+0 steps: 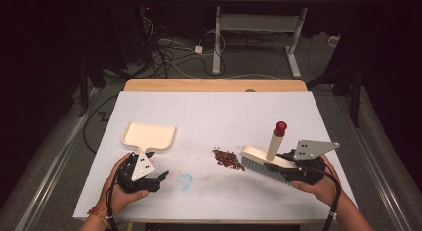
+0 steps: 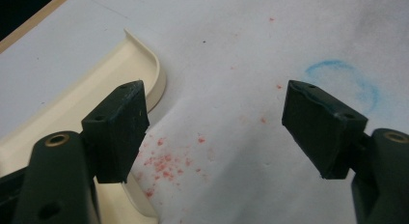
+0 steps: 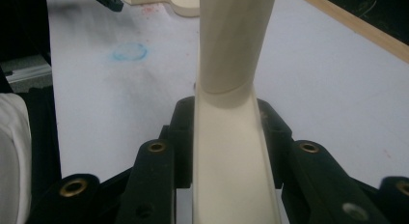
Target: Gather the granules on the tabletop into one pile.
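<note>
My right gripper (image 1: 291, 167) is shut on the head of a cream hand brush (image 1: 263, 159), whose handle with a red tip (image 1: 280, 127) sticks up and away; up close the cream brush (image 3: 226, 137) is clamped between the jaws. The brush's grey bristles face a small pile of reddish-brown crumbs (image 1: 228, 159) just to its left. A cream dustpan (image 1: 148, 136) lies on the table's left half. My left gripper (image 1: 161, 177) rests just below the pan's handle, open with nothing between its fingers, and the dustpan's curved rim (image 2: 144, 74) runs beside its left jaw.
The table is a white sheet (image 1: 214, 111) with a wooden strip along the far edge. A faint blue ring (image 1: 185, 180) is drawn near the front, right of the left gripper. Red specks (image 2: 166, 161) dot the sheet by the pan. Cables and desk legs lie on the floor beyond.
</note>
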`<state>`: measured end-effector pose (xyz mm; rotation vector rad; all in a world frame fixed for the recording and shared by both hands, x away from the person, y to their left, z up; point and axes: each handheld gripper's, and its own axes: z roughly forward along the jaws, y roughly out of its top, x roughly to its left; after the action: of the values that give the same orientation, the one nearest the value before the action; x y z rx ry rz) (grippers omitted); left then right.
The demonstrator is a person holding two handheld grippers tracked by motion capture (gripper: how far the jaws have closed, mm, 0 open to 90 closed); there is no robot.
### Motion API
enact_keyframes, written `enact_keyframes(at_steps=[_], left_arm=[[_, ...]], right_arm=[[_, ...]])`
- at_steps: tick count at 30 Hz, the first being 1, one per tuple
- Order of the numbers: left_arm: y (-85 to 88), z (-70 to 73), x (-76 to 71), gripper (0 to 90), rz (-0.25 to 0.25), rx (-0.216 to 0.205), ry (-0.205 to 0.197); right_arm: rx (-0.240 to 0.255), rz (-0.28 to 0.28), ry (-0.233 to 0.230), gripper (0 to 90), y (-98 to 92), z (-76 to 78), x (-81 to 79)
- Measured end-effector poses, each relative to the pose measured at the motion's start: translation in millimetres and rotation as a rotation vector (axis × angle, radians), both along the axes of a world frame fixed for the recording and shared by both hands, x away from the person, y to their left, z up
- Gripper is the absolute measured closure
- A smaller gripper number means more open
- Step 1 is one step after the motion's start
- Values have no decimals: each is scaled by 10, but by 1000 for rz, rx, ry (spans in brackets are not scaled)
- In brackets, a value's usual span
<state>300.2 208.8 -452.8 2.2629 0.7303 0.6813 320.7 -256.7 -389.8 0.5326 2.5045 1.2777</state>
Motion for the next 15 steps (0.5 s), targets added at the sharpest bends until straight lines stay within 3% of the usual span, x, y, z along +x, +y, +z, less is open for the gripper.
enact_keyframes(at_steps=[8,15], left_arm=[[-23,-5,7,236,0,7,4],[-44,-8,15,236,-2,5,5]], right_arm=[[-36,-38,60,670,-289,-28,-184],[-56,-15,183,670,-463,-73,-171]])
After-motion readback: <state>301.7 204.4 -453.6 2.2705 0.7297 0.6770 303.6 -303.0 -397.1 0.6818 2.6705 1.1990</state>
